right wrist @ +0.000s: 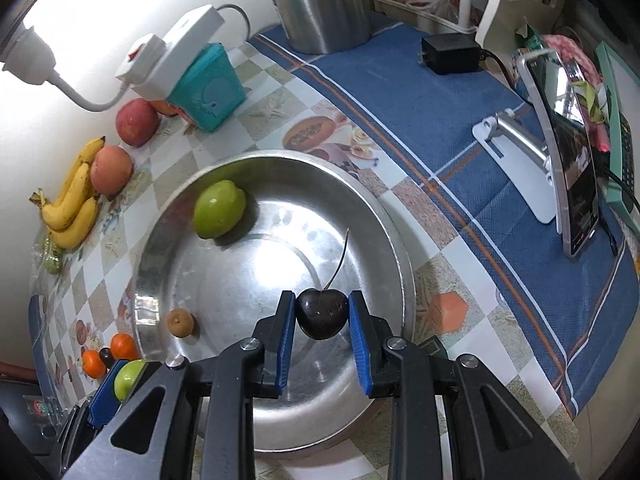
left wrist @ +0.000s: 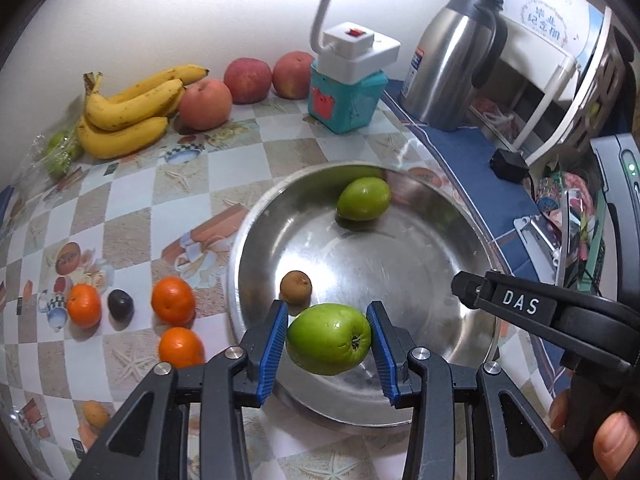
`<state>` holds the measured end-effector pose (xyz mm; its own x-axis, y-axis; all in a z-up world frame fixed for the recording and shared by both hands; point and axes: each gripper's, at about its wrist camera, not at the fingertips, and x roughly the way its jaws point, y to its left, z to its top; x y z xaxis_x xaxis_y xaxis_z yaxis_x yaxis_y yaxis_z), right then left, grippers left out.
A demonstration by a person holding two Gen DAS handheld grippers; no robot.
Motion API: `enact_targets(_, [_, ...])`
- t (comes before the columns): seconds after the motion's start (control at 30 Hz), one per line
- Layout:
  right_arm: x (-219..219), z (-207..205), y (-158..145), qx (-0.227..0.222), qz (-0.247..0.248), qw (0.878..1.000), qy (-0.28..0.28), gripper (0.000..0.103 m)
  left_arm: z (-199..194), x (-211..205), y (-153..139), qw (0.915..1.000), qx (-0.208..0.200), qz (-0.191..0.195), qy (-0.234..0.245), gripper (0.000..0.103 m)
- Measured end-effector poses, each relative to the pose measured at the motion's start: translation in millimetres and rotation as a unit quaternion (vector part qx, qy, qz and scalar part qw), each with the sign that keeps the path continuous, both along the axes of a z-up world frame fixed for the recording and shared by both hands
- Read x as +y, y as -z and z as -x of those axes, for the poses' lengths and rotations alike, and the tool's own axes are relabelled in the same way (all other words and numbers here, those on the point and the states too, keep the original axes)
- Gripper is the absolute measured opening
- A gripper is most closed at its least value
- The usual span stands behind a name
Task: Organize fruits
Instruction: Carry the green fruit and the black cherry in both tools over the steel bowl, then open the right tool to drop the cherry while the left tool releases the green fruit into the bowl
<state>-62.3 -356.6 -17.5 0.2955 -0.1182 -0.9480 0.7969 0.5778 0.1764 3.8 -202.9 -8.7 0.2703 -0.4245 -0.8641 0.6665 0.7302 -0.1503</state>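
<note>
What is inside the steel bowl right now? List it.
Resting in the steel bowl: one green fruit near the far wall and a small brown fruit by the left rim. The bowl's near part is hidden behind the right gripper and its cherry.

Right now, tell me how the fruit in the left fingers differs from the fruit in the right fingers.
The green fruit is far larger than the dark cherry. It is light green; the cherry is near black. The cherry keeps a long stem; the green fruit shows none. Both are clamped over the steel bowl.
</note>
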Motion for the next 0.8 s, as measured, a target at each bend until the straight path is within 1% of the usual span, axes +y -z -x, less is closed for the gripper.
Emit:
enact_targets(0.37, [1, -5, 19, 0.021, -0.016, 1.0, -0.005, 0.028, -2, -3, 18, 0.9998, 0.012, -0.015, -0.004, 0.044])
enact_targets(0.5, [0, -6, 21, 0.026, -0.016, 1.0, -0.004, 0.028, -4, -3, 20, 0.9997, 0.022, -0.011, -0.005, 0.044])
enact_targets(0.6, [1, -8, 21, 0.029, -0.017, 0.999, -0.007, 0.029, -3, -3, 19, 0.9998, 0.018, -0.011, -0.004, 0.044])
enact_targets(0.67, [1, -11, 22, 0.029, -0.018, 0.999, -0.011, 0.034, -2, -3, 17, 0.9999, 0.015, -0.008, -0.001, 0.044])
enact_targets(0.7, [3, -13, 21, 0.031, -0.015, 0.999, -0.015, 0.04, -2, -3, 16, 0.9999, 0.014, -0.007, 0.0, 0.044])
enact_targets(0.73, [4, -14, 20, 0.033, -0.011, 0.999, -0.018, 0.044, -1, -3, 15, 0.9999, 0.013, -0.007, 0.001, 0.044])
enact_targets(0.8, [5, -16, 19, 0.035, -0.006, 0.999, -0.021, 0.044, -1, -3, 13, 0.9999, 0.011, -0.007, 0.002, 0.045])
